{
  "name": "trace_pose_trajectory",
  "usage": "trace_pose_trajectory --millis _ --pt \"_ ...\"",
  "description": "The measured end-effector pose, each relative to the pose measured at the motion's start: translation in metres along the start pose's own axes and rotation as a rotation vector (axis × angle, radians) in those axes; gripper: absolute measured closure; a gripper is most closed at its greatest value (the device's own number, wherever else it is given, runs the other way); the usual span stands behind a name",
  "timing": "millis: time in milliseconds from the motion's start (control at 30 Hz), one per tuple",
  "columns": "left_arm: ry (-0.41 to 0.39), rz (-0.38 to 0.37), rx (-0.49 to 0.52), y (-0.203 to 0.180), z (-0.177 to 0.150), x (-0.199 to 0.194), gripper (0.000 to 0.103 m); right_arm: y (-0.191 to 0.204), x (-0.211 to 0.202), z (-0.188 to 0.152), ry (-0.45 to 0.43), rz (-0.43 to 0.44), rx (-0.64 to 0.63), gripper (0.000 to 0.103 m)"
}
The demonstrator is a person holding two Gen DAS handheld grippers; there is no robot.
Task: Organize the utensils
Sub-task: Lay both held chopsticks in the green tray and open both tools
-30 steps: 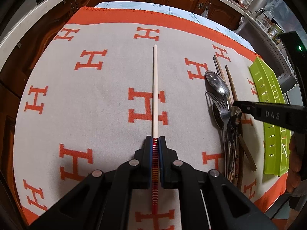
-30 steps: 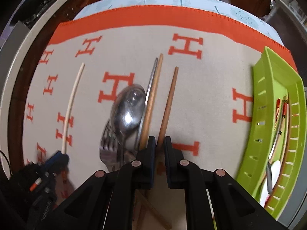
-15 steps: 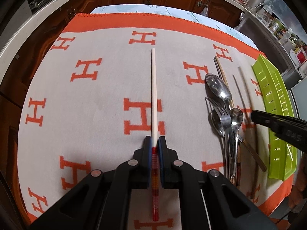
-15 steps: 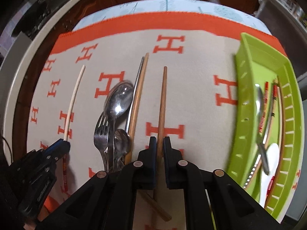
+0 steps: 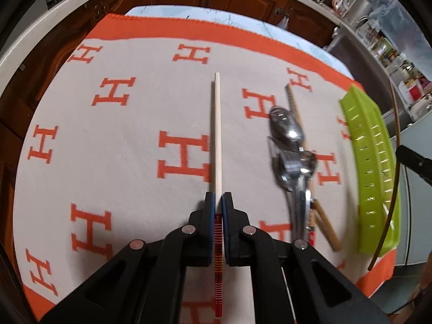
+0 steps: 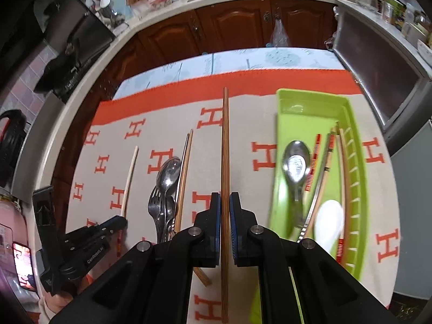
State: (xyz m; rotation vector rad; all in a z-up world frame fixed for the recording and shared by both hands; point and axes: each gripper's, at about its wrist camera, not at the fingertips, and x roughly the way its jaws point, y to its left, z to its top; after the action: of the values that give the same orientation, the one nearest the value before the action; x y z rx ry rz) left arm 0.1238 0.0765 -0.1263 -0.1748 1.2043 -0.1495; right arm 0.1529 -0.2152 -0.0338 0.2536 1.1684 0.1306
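My left gripper [image 5: 218,202] is shut on a pale chopstick with a red banded end [image 5: 218,135], held over the cloth. My right gripper [image 6: 225,202] is shut on a brown wooden chopstick [image 6: 225,148], lifted above the cloth just left of the green tray [image 6: 359,189]. The brown chopstick also shows at the right edge of the left wrist view [image 5: 394,189], over the tray [image 5: 372,167]. A pile of spoons and a fork [image 6: 164,189] with another brown chopstick [image 6: 185,172] lies on the cloth between the grippers. The tray holds a metal spoon [image 6: 295,167], a white spoon [image 6: 328,221] and several chopsticks.
An orange-and-beige H-patterned cloth [image 5: 121,148] covers the table. Wooden cabinets [image 6: 243,32] stand beyond the far edge. A steel appliance [image 6: 378,81] is at the far right. A phone [image 6: 23,264] sits at the left edge.
My right gripper has lifted the brown chopstick off the cloth and moved right towards the tray. My left gripper keeps its hold on the pale chopstick and has risen slightly.
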Motion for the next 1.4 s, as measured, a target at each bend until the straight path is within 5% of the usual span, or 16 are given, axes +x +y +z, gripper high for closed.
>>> trace_pose_trajectory --millis 467,800,1167,1333,1400 --pt "-0.047 -0.125 0.118 -0.073 -0.009 -0.06 0.1 -0.116 -0.025 -0.003 0.012 -0.094 0.144 0.097" --pt "-0.02 -0.153 0.213 -0.153 0.001 -0.06 0.1 -0.138 0.015 0.027 0.051 -0.22 0.076 0.095" --pt "0.083 -0.229 0.243 -0.228 0.02 -0.026 0.1 -0.146 -0.03 -0.02 -0.046 -0.04 0.202 0.089" --pt "0.141 -0.241 0.204 -0.249 0.025 0.003 0.1 -0.154 -0.054 -0.044 -0.096 -0.031 0.251 0.088" --pt "0.142 -0.22 0.193 -0.251 0.025 0.012 0.087 -0.158 -0.059 -0.05 -0.107 -0.029 0.266 0.088"
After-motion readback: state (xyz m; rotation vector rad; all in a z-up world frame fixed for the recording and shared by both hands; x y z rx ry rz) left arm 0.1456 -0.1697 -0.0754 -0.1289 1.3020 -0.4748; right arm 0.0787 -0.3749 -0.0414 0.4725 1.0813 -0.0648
